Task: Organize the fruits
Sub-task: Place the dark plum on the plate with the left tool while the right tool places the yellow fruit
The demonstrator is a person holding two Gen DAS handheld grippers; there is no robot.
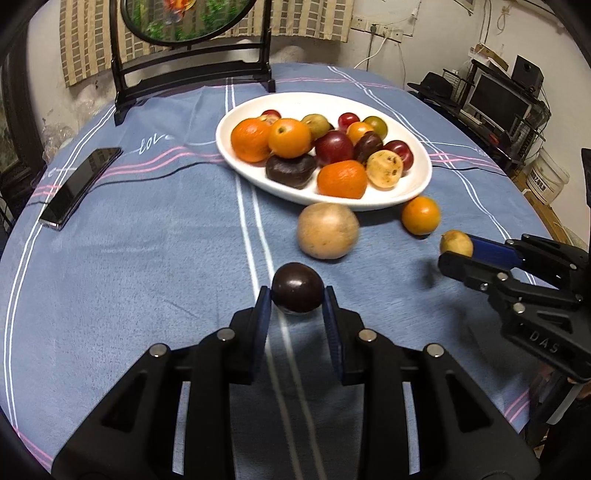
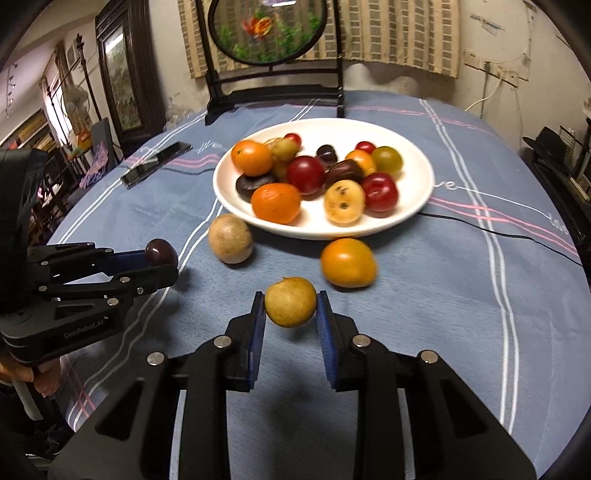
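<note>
My left gripper is shut on a dark purple plum, held just above the blue cloth; the same plum shows at the left of the right wrist view. A small yellow fruit sits between the blue pads of my right gripper, which is shut on it and lifted off the cloth; this yellow fruit also appears at the right of the left wrist view. Beyond both stands a white plate piled with several oranges, plums and other fruits. A tan round fruit and an orange lie on the cloth beside the plate.
A black phone lies on the cloth at the left. A dark wooden stand with a round painted panel stands at the table's far edge. A thin black cable crosses the cloth right of the plate. A person's hand holds the left gripper.
</note>
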